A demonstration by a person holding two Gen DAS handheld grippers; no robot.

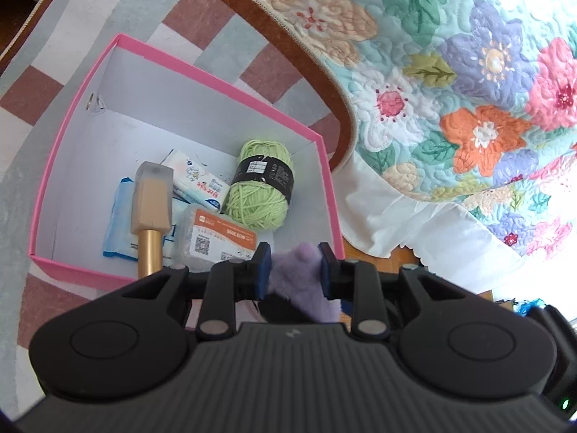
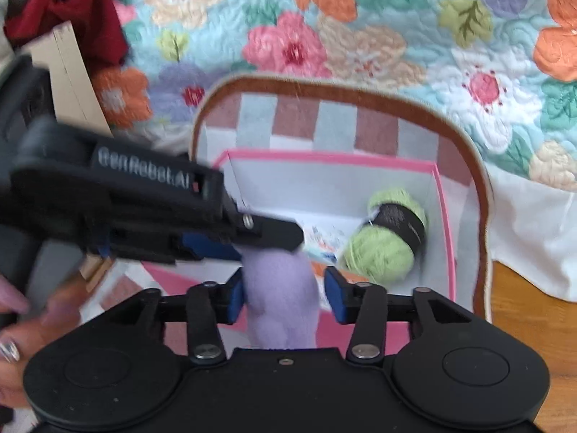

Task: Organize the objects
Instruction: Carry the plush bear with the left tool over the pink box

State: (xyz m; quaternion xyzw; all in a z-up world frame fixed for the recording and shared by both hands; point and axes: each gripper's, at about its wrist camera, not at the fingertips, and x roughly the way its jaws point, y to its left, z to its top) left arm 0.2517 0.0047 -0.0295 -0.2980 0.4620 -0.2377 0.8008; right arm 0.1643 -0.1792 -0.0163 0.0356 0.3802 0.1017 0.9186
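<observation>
A soft purple fuzzy toy (image 1: 303, 274) sits pinched between the blue pads of my left gripper (image 1: 295, 252), which is shut on it over the near right corner of the pink box (image 1: 202, 72). In the right wrist view the left gripper (image 2: 267, 238) reaches in from the left and holds the top of the purple toy (image 2: 279, 310). My right gripper (image 2: 285, 288) is open around the toy's lower part, with a gap at its right pad. The box (image 2: 324, 157) holds a green yarn ball (image 1: 261, 184), tissue packs, a gold-handled tool (image 1: 149, 213) and an orange-labelled case (image 1: 216, 238).
The box rests on a checkered mat (image 1: 202, 3) with a brown border, on a floral quilt (image 1: 468, 72). Wooden floor (image 2: 523, 324) shows at the right. A red cloth (image 2: 75, 3) and cardboard (image 2: 68, 68) lie far left. A person's hand (image 2: 21, 328) grips the left tool.
</observation>
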